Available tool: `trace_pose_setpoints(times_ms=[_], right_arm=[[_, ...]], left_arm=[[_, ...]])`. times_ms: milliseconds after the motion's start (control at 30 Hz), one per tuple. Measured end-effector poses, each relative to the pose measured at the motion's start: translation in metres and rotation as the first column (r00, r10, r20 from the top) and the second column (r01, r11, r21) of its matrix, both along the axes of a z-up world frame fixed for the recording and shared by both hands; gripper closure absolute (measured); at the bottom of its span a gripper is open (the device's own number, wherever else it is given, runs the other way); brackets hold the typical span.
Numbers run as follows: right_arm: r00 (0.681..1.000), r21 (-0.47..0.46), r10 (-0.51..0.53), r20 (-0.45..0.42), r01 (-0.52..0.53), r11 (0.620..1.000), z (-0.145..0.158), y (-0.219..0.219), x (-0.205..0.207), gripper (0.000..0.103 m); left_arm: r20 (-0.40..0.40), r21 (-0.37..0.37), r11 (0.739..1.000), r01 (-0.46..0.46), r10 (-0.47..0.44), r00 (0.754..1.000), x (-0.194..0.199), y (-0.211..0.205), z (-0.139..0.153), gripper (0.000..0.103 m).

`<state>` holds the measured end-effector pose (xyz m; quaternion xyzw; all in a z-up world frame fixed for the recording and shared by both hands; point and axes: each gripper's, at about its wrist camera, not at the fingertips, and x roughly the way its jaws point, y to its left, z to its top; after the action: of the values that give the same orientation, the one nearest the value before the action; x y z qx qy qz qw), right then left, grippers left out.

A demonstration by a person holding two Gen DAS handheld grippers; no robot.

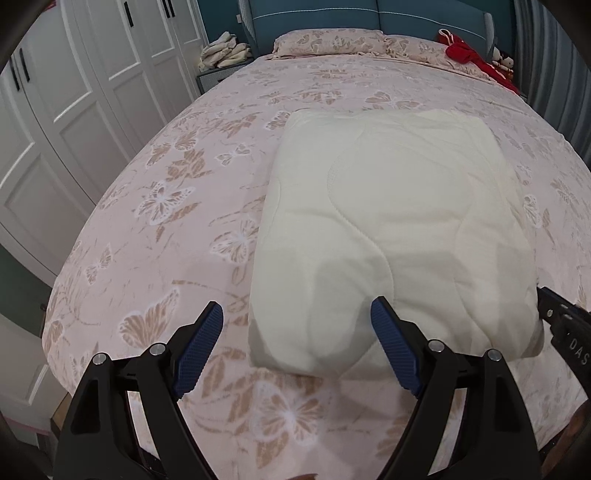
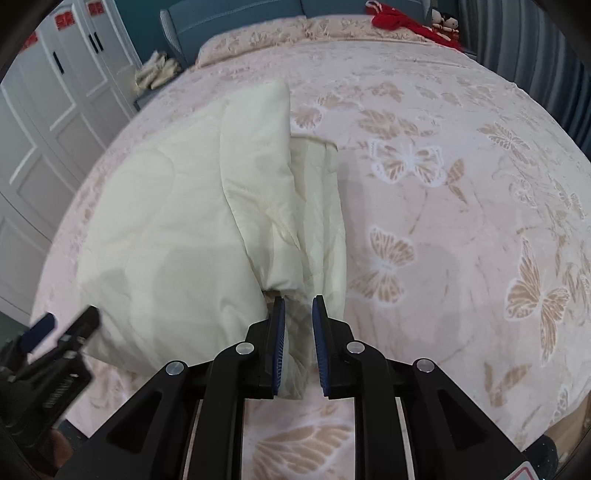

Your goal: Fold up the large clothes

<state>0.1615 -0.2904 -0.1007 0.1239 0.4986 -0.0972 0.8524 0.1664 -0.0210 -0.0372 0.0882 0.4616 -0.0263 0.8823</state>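
Quilt (image 1: 399,229), cream, folded, lies on bed (image 1: 177,206) with pink butterfly cover, centre-right in the left view. Left claw (image 1: 297,343): jaws spread wide, empty, above quilt's near-left corner at 6 o'clock. Right claw (image 2: 298,339): jaws closed on quilt's near-right edge, a raised fold running from it toward 12 o'clock; red garment (image 2: 402,22) at 1 o'clock by the pillows.

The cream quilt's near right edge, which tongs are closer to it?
Right. The right tongs are clamped on the cream quilt there; the left tongs hang open over its near left corner.
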Motion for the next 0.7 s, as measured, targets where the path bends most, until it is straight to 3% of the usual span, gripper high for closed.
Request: trace_pose_setpoints(times_ms=[133,600,700], right_arm=[[0.999,0.04,-0.028,0.023,0.027,0.999,0.004,-0.005,-0.015,0.086],[0.994,-0.002,-0.004,0.108,0.004,1.0,0.043,0.013,-0.052,0.085],[0.992,0.002,0.021,0.127,-0.021,1.0,0.047,0.022,-0.065,0.076]], left_arm=[[0.0,0.002,1.0,0.008,-0.008,1.0,-0.007,0.0,0.0,0.023],[0.007,-0.014,1.0,0.018,-0.018,1.0,-0.034,0.007,0.001,0.023],[0.031,-0.003,1.0,0.031,-0.03,0.999,-0.043,0.006,0.006,0.023]])
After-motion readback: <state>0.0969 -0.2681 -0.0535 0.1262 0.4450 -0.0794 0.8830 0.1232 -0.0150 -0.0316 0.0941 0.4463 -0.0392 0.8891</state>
